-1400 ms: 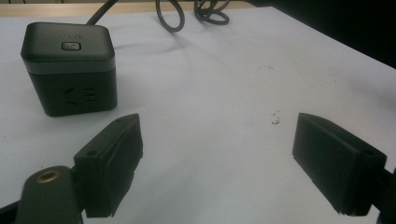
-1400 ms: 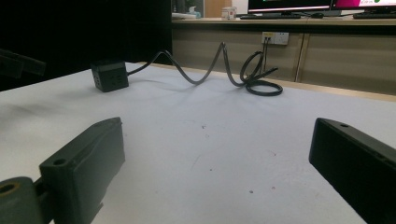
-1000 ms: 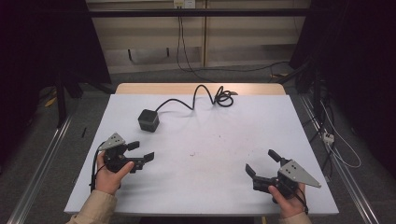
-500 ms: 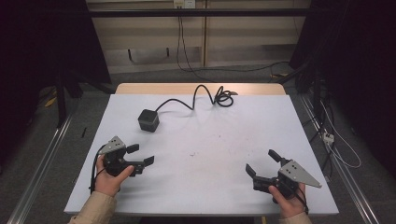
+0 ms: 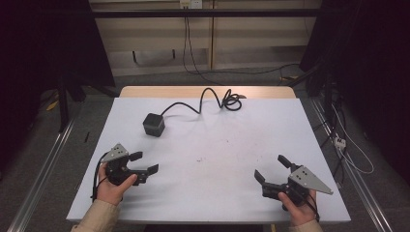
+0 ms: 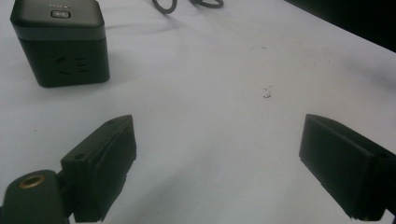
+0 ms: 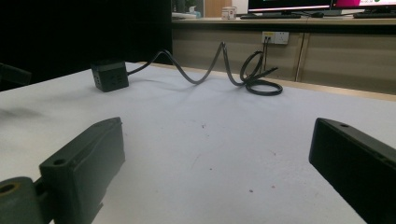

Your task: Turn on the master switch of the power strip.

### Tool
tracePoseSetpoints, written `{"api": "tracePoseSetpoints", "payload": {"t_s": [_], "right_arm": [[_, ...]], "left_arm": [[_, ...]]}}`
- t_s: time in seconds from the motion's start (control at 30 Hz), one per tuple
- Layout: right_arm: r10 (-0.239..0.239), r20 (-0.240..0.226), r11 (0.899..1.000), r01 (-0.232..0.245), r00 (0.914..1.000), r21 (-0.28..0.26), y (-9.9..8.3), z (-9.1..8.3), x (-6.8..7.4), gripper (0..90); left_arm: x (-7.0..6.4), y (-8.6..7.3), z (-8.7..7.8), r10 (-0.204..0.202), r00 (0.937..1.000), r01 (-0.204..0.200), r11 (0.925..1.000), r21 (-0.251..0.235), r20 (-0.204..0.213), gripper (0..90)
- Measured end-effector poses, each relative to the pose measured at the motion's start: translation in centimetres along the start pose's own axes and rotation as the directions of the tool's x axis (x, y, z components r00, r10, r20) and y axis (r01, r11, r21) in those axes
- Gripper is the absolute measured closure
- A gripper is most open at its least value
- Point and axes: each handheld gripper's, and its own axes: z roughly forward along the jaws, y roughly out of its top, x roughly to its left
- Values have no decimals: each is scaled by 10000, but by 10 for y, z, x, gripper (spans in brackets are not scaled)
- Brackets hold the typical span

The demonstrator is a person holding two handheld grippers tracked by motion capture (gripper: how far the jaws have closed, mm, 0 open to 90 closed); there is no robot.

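Shifted slightly toward table centre since earlier: left gripper [image 5: 144,163], jaws wide apart, empty; right gripper [image 5: 272,170] likewise spread; black cube socket [image 5: 153,124], coiled cable [image 5: 231,101], at 12 o'clock.

Left gripper [image 5: 145,163] slightly nearer person

You are in a lab or office test room: your white desk [image 5: 290,125] stands between dark curtains [image 5: 43,53] and floor rails [image 5: 43,169], cables [image 5: 343,145] trail on grey carpet, and monitors [image 7: 289,4] sit on a counter with a wall socket [image 7: 274,37]
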Motion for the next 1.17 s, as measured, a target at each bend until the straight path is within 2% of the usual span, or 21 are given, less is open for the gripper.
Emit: {"api": "tracePoseSetpoints", "payload": {"t_s": [0.7, 0.83, 1.17], "right_arm": [[-34, -30, 10000, 34, 10000, 45, -1, 0, -1, 28], [-52, -50, 10000, 52, 10000, 83, -1, 0, 0, 28], [-60, 9, 9999, 60, 10000, 131, -2, 0, -1, 27]], "left_arm": [[-2, -10, -10, 1, 10000, -1, 9999, -122, -8, 100], [-2, -10, -9, -92, 9999, 94, 9997, -230, 89, 100], [-2, -8, -8, 4, 10000, -4, 9997, -230, 0, 97]]}}
